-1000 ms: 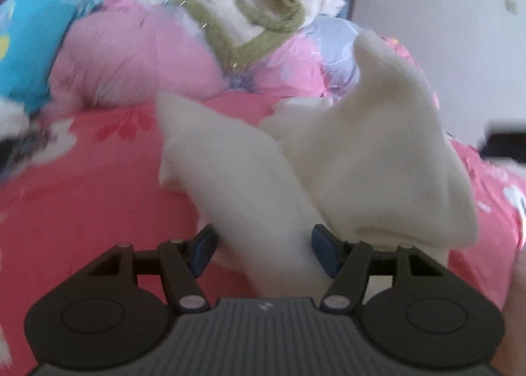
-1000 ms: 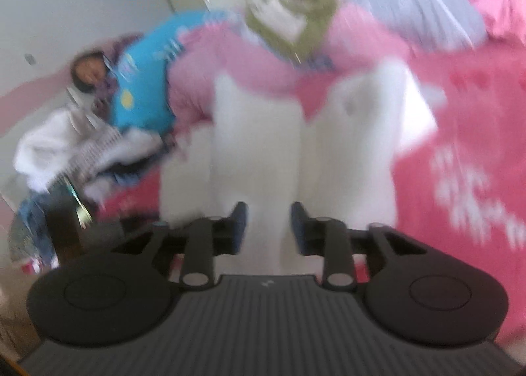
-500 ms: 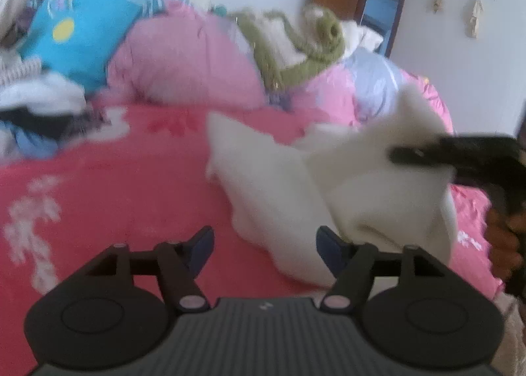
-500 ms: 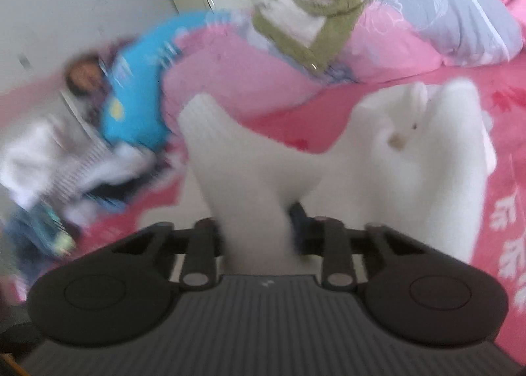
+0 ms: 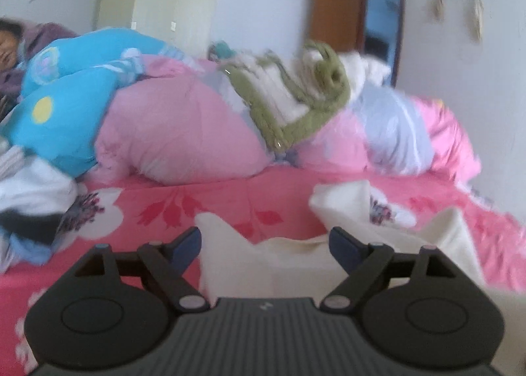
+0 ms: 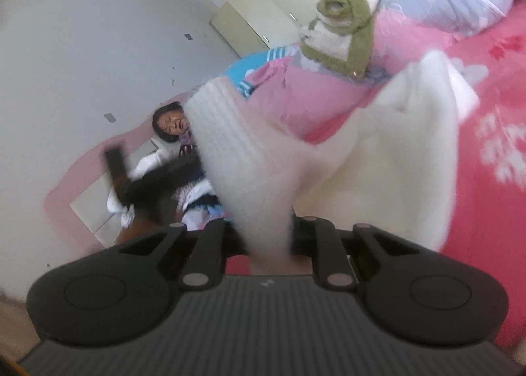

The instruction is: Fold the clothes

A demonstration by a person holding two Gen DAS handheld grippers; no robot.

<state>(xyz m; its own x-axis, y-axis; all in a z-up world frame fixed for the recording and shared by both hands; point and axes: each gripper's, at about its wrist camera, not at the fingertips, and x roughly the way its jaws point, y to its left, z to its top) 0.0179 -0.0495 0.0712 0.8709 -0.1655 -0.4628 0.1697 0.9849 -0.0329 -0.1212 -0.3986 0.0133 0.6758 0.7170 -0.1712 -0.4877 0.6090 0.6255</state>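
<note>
A cream knitted garment [image 5: 289, 261] lies crumpled on the pink flowered bedsheet [image 5: 197, 205], just in front of my left gripper [image 5: 264, 242]. The left gripper is open, its blue-padded fingers [image 5: 187, 244] spread wide on either side of the cloth's near edge. In the right wrist view my right gripper [image 6: 268, 238] is shut on a ribbed cuff or hem of the same cream garment [image 6: 253, 159] and holds it lifted, the rest hanging down to the right toward the bed. The right fingertips are mostly hidden by the cloth.
Pink, blue and grey quilts [image 5: 184, 132] are piled at the back of the bed with a green and white knit [image 5: 296, 106] on top. More clothes [image 5: 29, 198] lie heaped at the left. A person [image 6: 171, 122] lies by the wall. A wardrobe [image 5: 157, 7] and a door [image 5: 335, 7] stand behind.
My left gripper has let the cream cloth slip out and drawn back from it, staying open. My right gripper closed on the ribbed edge and has raised and tilted it.
</note>
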